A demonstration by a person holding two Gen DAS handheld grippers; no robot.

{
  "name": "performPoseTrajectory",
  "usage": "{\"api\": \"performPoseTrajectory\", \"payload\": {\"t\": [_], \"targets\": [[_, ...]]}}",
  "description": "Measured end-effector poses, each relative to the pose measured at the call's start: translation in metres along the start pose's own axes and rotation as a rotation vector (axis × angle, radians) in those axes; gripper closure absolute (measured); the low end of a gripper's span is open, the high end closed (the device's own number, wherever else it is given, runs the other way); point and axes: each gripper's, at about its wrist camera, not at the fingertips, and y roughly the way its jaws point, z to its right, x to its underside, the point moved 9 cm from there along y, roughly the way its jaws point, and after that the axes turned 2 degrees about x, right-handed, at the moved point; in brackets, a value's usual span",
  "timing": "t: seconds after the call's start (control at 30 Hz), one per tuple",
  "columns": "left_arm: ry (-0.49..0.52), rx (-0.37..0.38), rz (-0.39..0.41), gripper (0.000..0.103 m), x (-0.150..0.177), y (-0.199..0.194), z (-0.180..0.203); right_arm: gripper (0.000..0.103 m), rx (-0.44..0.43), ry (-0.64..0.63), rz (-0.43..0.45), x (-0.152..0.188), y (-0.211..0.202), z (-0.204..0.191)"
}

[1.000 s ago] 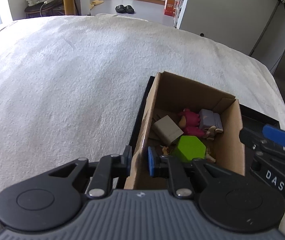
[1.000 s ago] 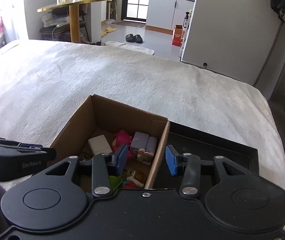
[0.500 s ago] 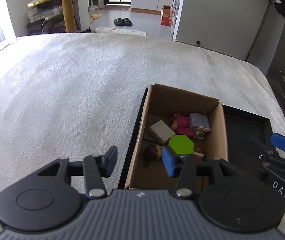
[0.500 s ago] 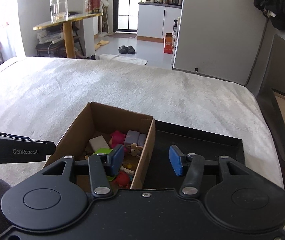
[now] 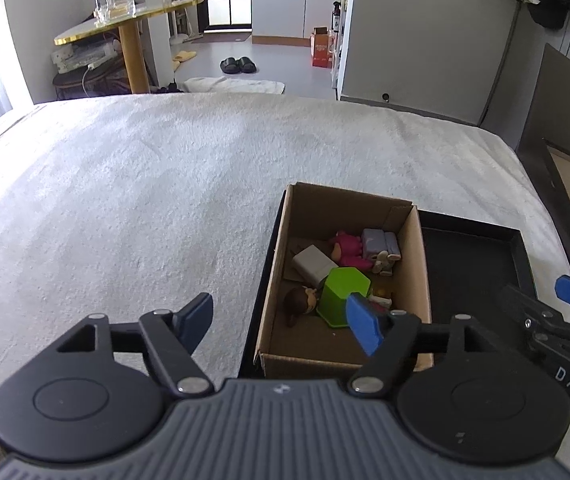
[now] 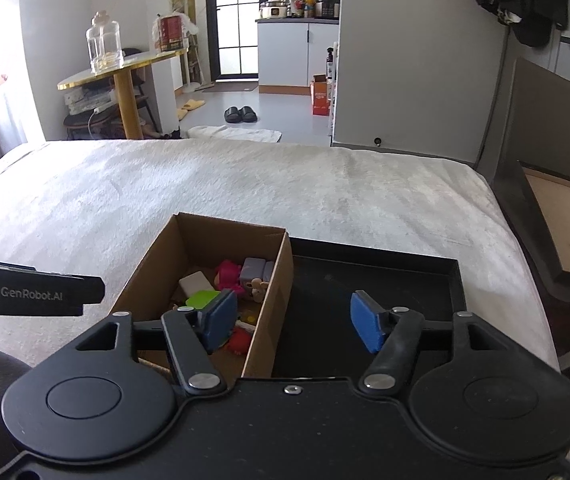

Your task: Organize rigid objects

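Looking along both grippers, we see a wide white fleecy blanket (image 5: 133, 200) covering the surface, and beyond its far edge a grey floor with a pair of black slippers (image 5: 237, 65), a gold-topped round table (image 6: 125, 65) bearing a glass jar (image 6: 104, 46), and white kitchen cabinets (image 6: 297, 54) at the back. A dark panel (image 6: 545, 120) leans at the far right.

On the near right of the blanket lies a black tray (image 6: 381, 280); a cardboard box (image 5: 273, 280) stands in its left part, open on top. Inside we make out a green block (image 5: 343, 292), a pink toy (image 5: 347, 250), a grey-lilac block (image 5: 379, 242), a pale grey block (image 5: 311, 262) and a small doll (image 5: 297, 302).

Our left gripper (image 5: 281, 320) is opening, its blue pads wide apart with the box's left wall between them but untouched. Our right gripper (image 6: 293, 322) is opening too, straddling the box's right wall without pressing it. Neither holds anything.
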Motion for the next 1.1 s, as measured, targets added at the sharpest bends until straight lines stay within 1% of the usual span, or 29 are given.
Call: {"api": "performPoseTrajectory", "payload": {"t": [0.13,0.23,0.37,0.43,0.5,0.53,0.6,0.7,0.77,0.87,0.97,1.1], "targets": [[0.010,0.000,0.027,0.029,-0.003,-0.014,0.001,0.037,0.005,0.029,0.009,0.002,-0.009,0.007],[0.013,0.001,0.047,0.027,-0.004,-0.024,0.001,0.033,0.011,0.049,0.016,0.004,-0.016,0.011],[0.016,-0.002,0.053,0.026,-0.001,-0.032,-0.003,0.032,0.014,0.053,0.018,0.007,-0.022,0.012],[0.024,0.001,0.056,0.026,0.000,-0.036,-0.004,0.030,0.009,0.050,0.018,0.007,-0.027,0.010],[0.048,0.008,0.063,0.026,0.001,-0.042,-0.004,0.024,0.006,0.045,0.022,0.007,-0.031,0.007],[0.057,0.006,0.065,0.025,0.002,-0.044,-0.004,0.023,0.004,0.043,0.025,0.007,-0.033,0.006],[0.070,0.006,0.070,0.018,0.003,-0.050,-0.004,0.019,-0.003,0.047,0.029,0.007,-0.038,0.004],[0.087,0.020,0.076,0.015,0.006,-0.057,-0.003,0.016,-0.006,0.062,0.030,0.009,-0.043,0.005],[0.097,0.024,0.073,0.013,0.009,-0.062,-0.003,0.013,-0.010,0.082,0.026,0.010,-0.047,0.006],[0.101,0.035,0.064,0.011,0.014,-0.067,-0.004,0.011,-0.012,0.102,0.019,0.013,-0.052,0.008],[0.104,0.041,0.051,0.010,0.018,-0.072,-0.005,0.008,-0.011,0.109,0.020,0.015,-0.060,0.008],[0.107,0.042,0.055,0.008,0.022,-0.081,-0.007,0.003,-0.016,0.122,0.032,0.017,-0.071,0.008]]}}
